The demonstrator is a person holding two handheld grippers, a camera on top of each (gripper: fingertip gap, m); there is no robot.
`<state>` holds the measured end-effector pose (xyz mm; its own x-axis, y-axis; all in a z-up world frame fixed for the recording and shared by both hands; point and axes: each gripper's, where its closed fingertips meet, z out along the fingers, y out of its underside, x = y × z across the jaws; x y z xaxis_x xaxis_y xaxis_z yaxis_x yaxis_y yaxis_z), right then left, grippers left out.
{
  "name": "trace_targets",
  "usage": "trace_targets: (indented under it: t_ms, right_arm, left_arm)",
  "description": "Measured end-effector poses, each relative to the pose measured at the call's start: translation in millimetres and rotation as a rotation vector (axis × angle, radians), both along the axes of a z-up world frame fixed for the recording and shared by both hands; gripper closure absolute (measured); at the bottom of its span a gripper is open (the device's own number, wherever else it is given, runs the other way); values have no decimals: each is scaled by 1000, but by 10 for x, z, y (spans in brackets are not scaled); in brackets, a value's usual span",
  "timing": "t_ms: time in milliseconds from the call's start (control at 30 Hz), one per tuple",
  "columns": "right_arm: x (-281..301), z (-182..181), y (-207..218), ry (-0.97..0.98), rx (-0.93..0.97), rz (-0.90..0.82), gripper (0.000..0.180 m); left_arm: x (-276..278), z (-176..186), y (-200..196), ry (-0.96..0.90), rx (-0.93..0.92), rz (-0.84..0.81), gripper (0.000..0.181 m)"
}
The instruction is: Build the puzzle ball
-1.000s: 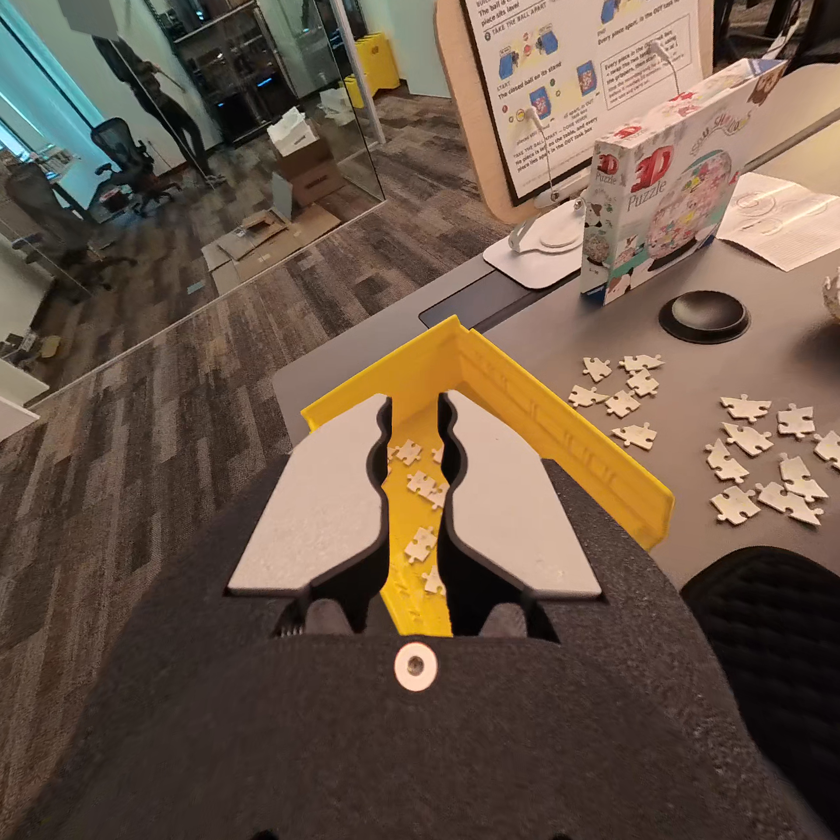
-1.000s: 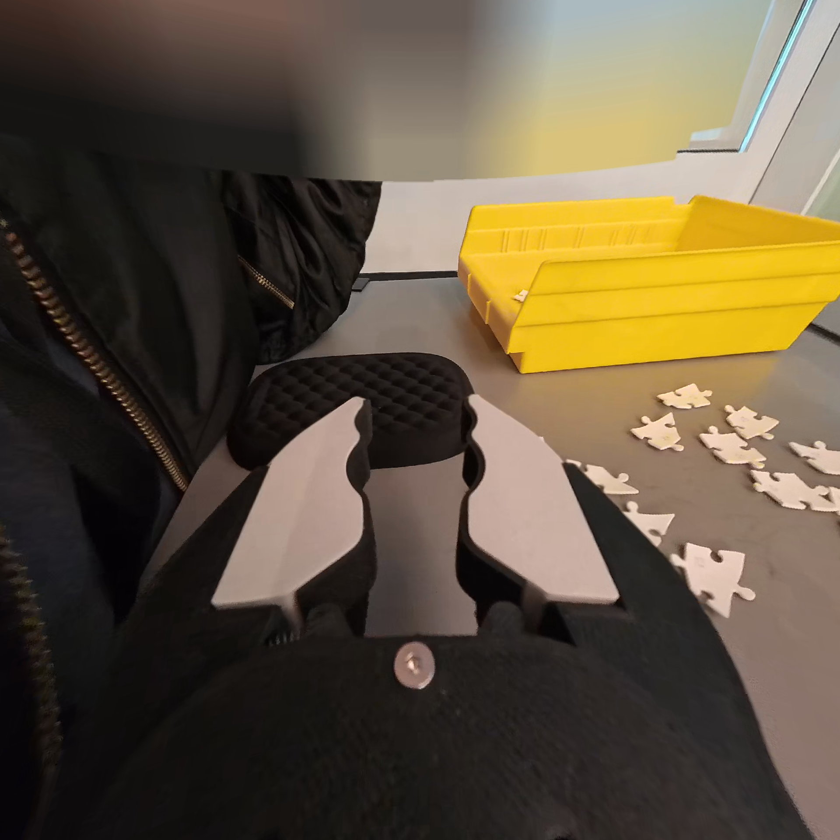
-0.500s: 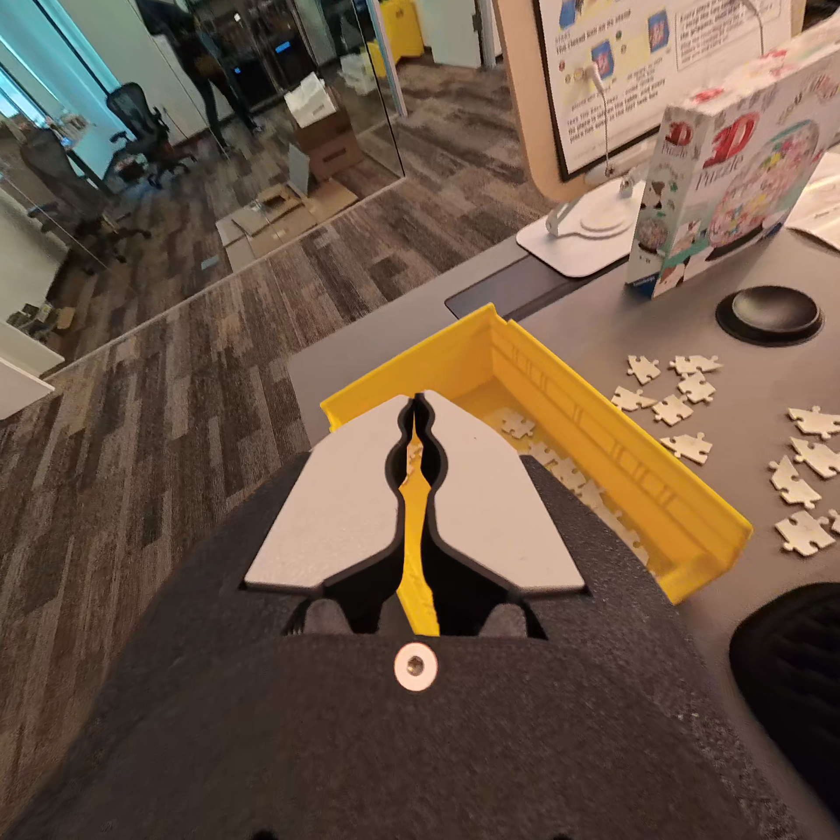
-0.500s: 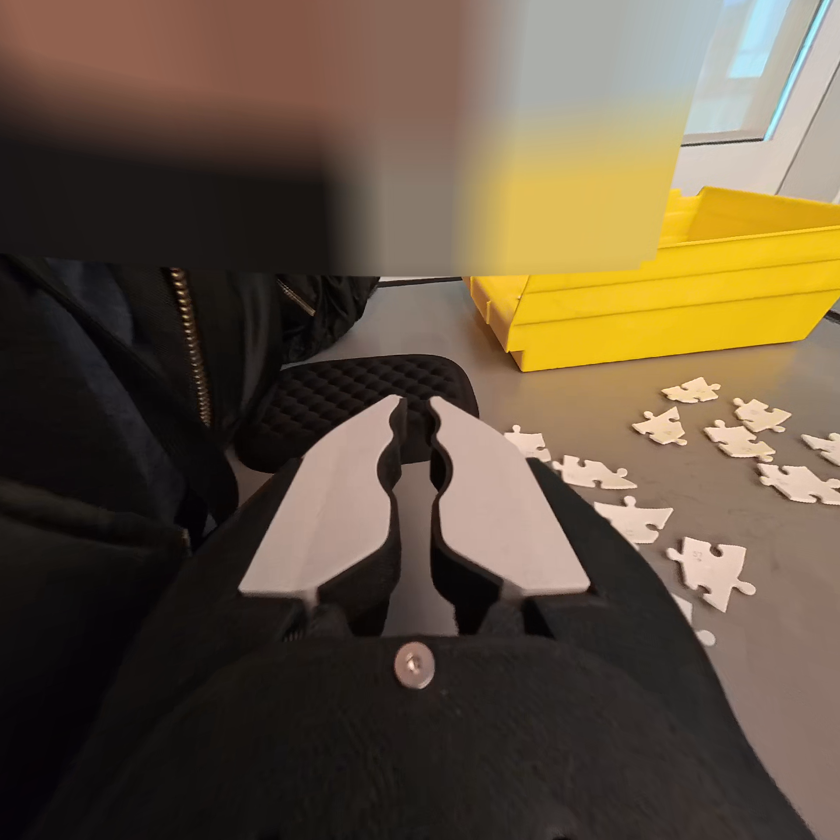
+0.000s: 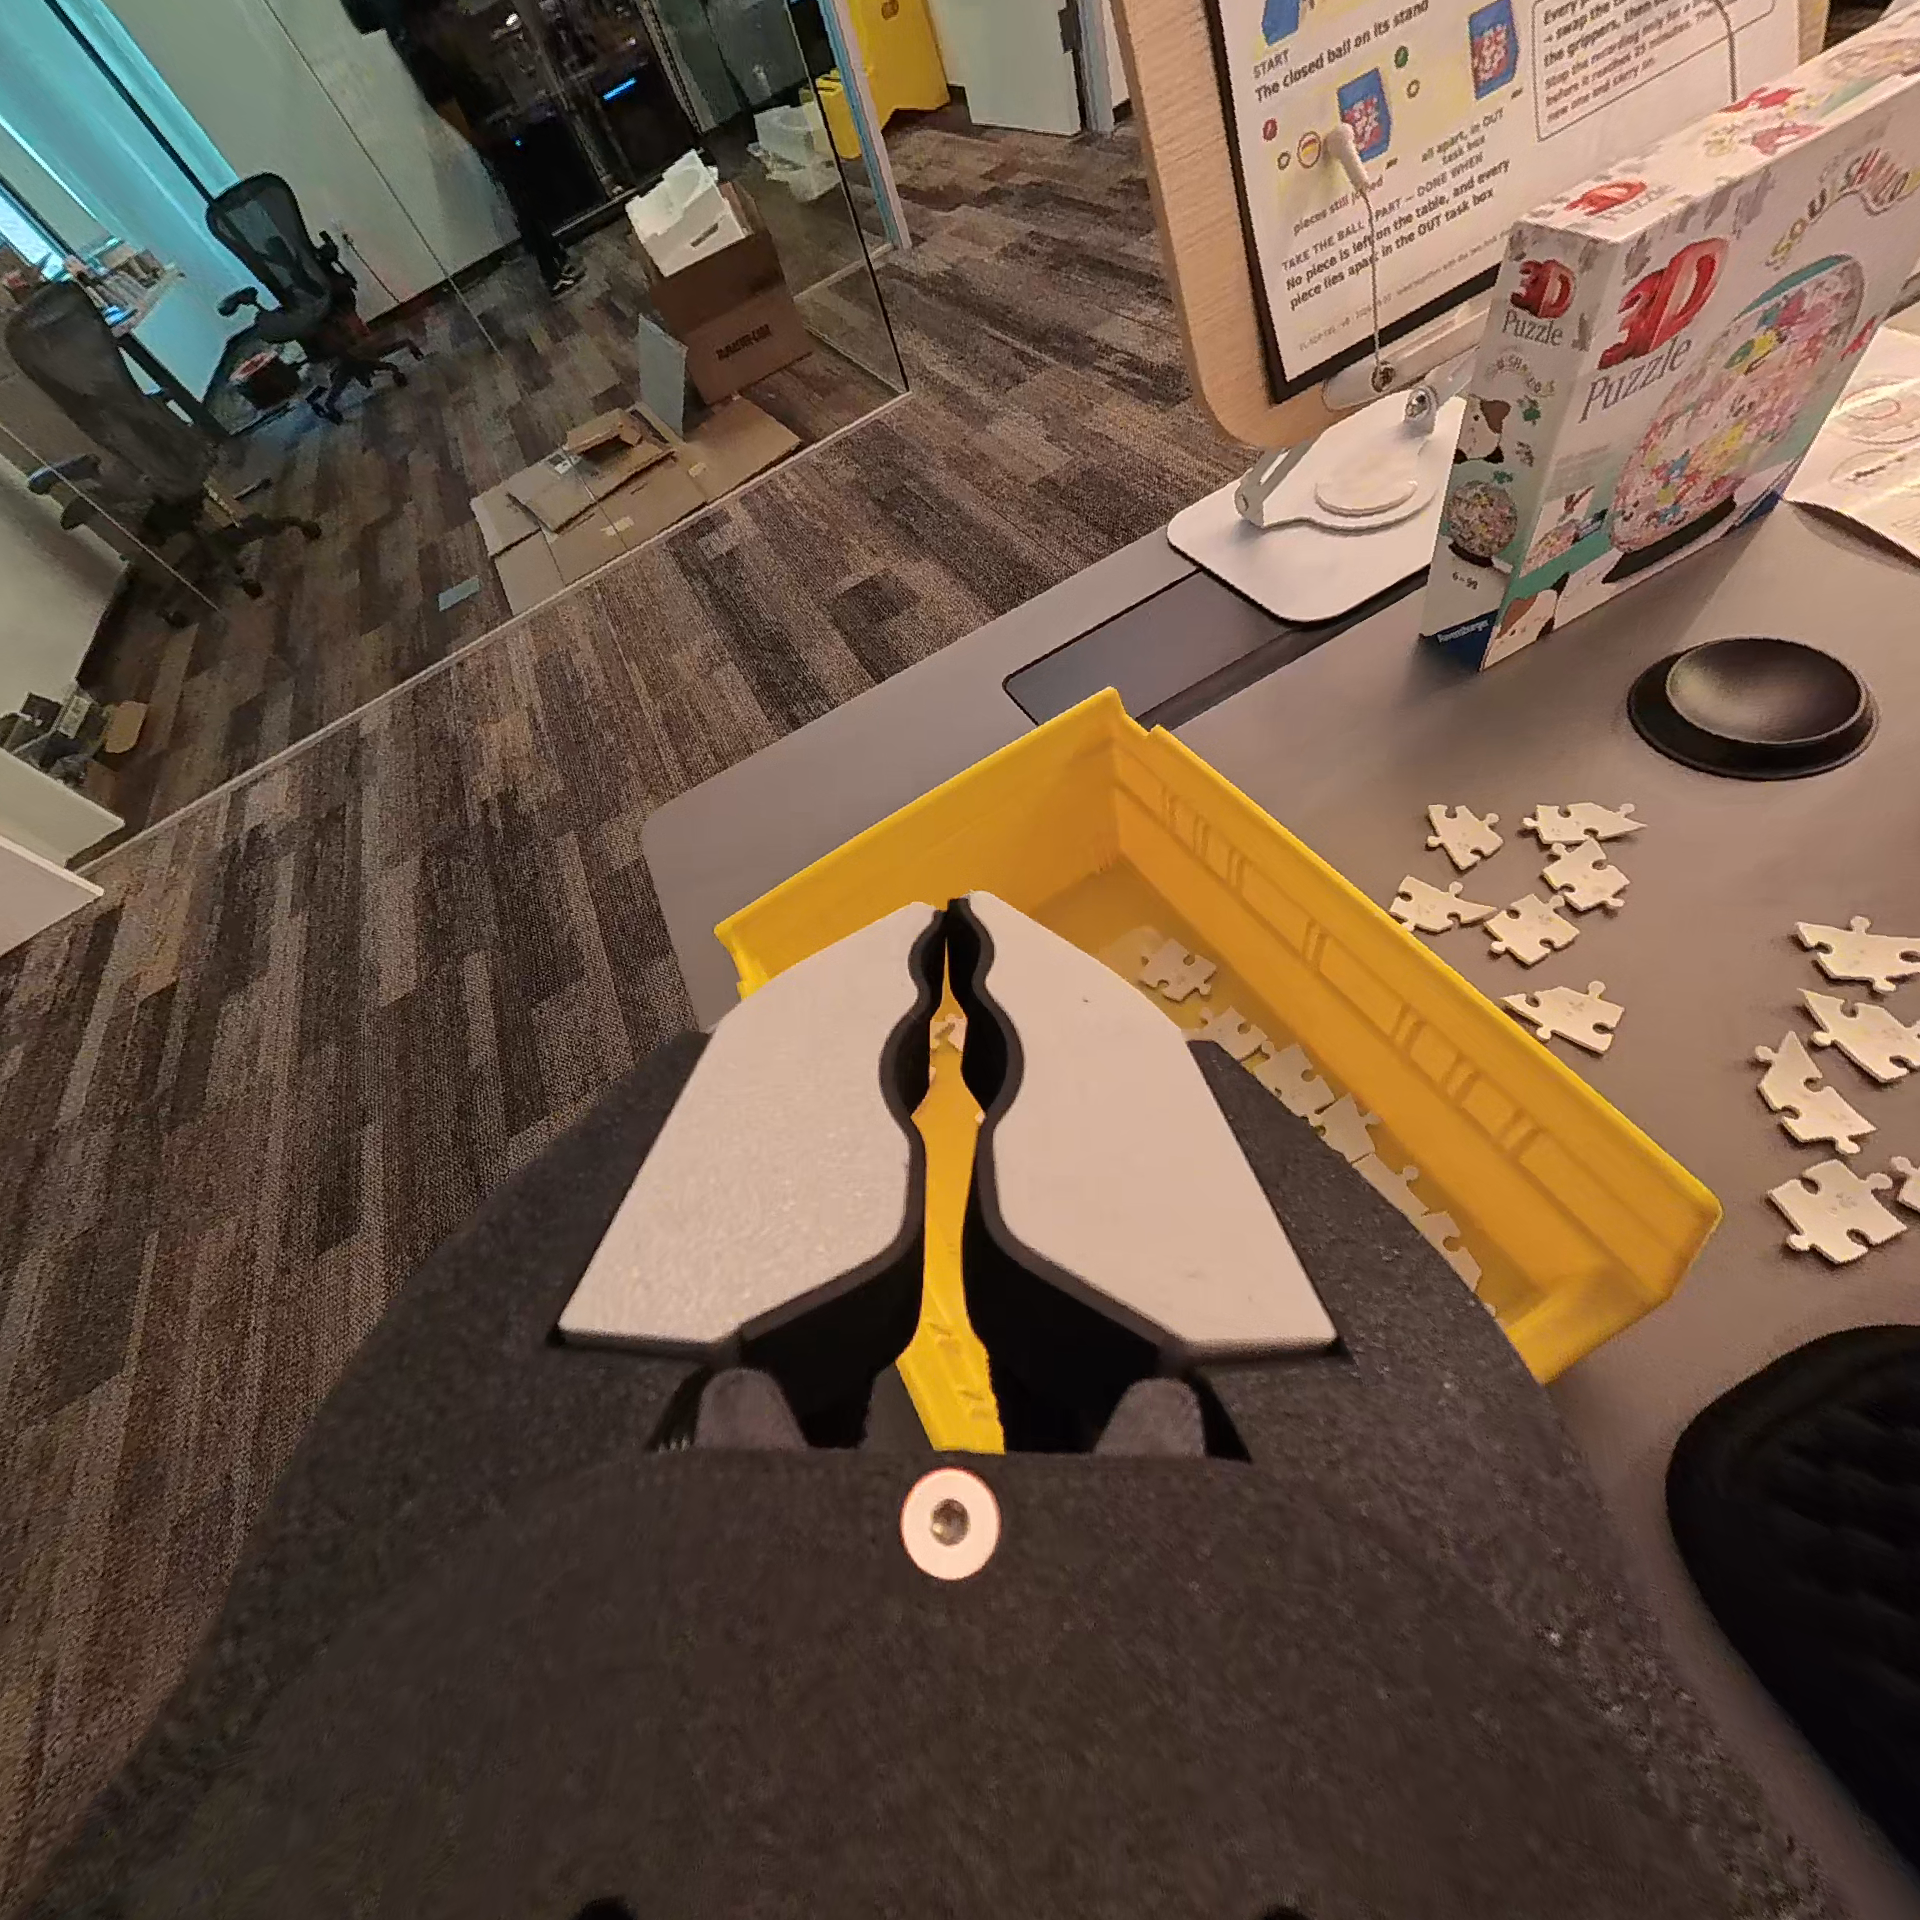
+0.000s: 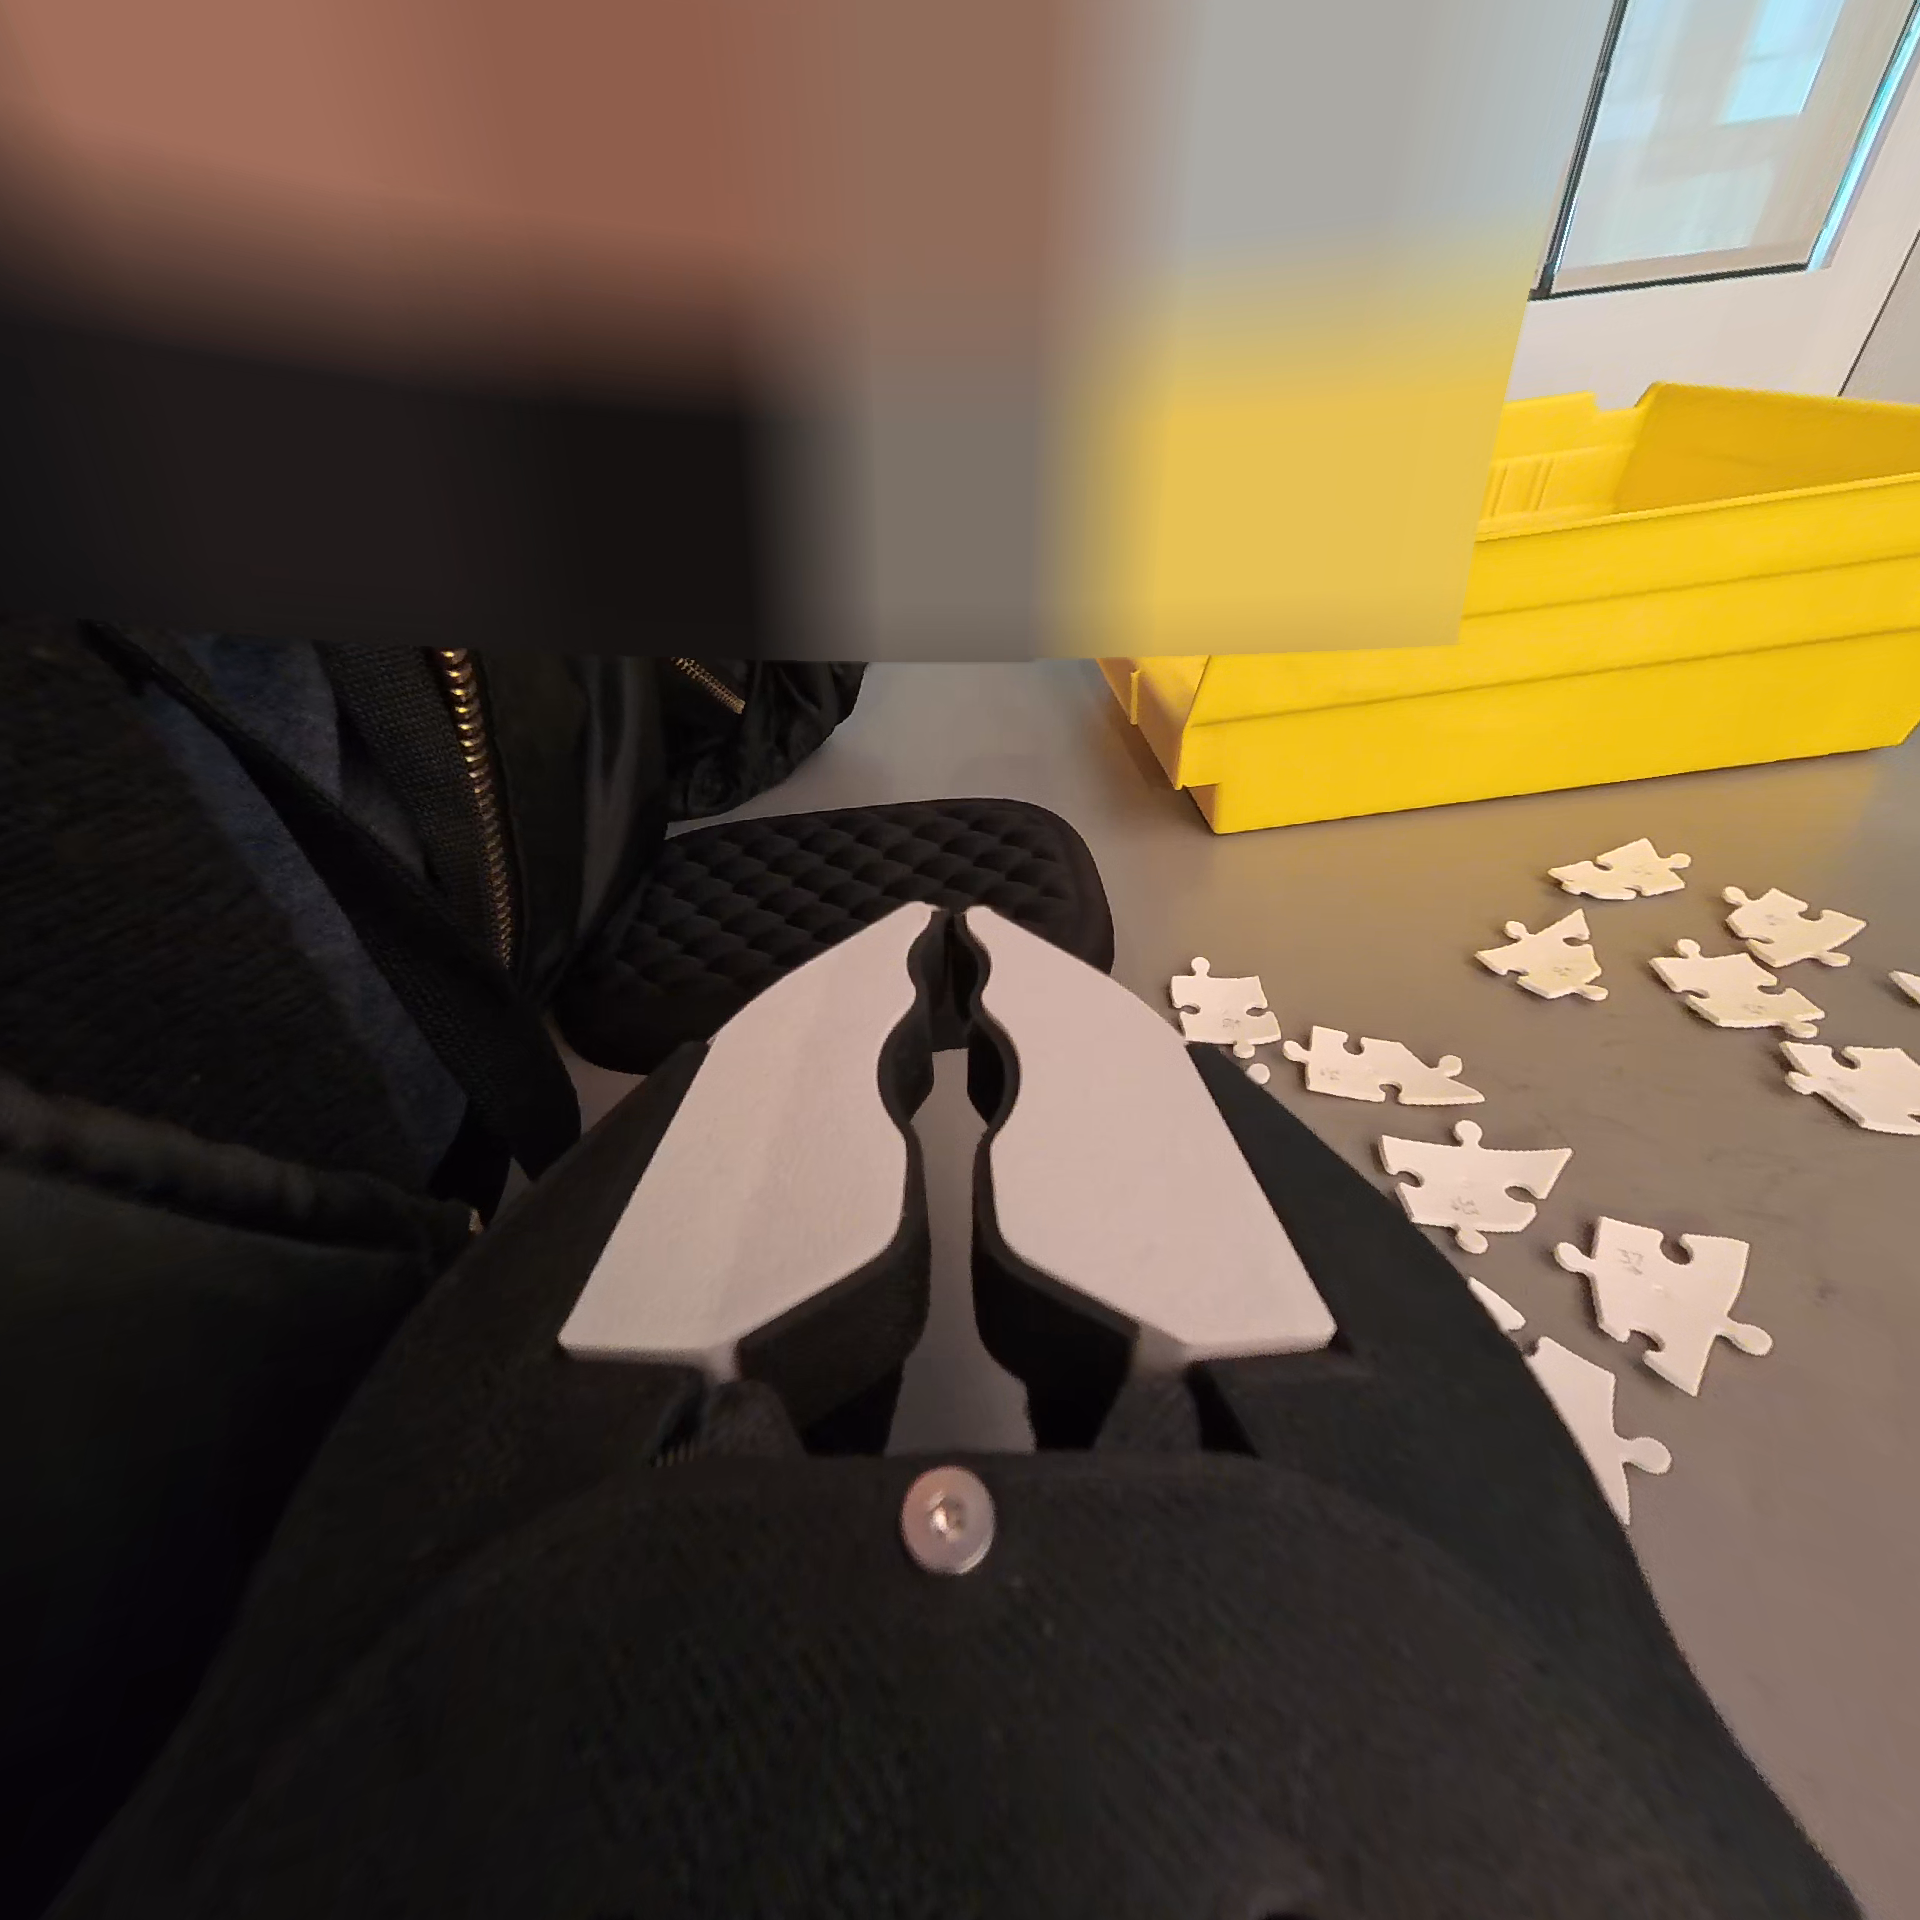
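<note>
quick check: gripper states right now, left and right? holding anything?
Left gripper: closed, empty, above the yellow bin.
Right gripper: closed, empty, above the table near the loose puzzle pieces.

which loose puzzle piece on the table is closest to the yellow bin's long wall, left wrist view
The lone piece just right of the yellow bin, below the small cluster. It lies nearest the wall; the other table pieces sit farther right.
</note>
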<state>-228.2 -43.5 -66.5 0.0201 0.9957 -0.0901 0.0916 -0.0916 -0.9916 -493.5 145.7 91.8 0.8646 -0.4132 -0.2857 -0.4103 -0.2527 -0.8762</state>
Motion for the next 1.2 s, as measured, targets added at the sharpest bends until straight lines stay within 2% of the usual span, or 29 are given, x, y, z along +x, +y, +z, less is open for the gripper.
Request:
trace_targets:
  t_ms: [833, 1200]
  right_arm:
    - [-4, -21, -8, -5, -31, 21, 178]
    - [-11, -32, -15, -10, -34, 27, 177]
  left_arm:
    - [72, -472, 103, 76, -205, -28, 180]
    - [90, -528, 103, 82, -233, -38, 180]
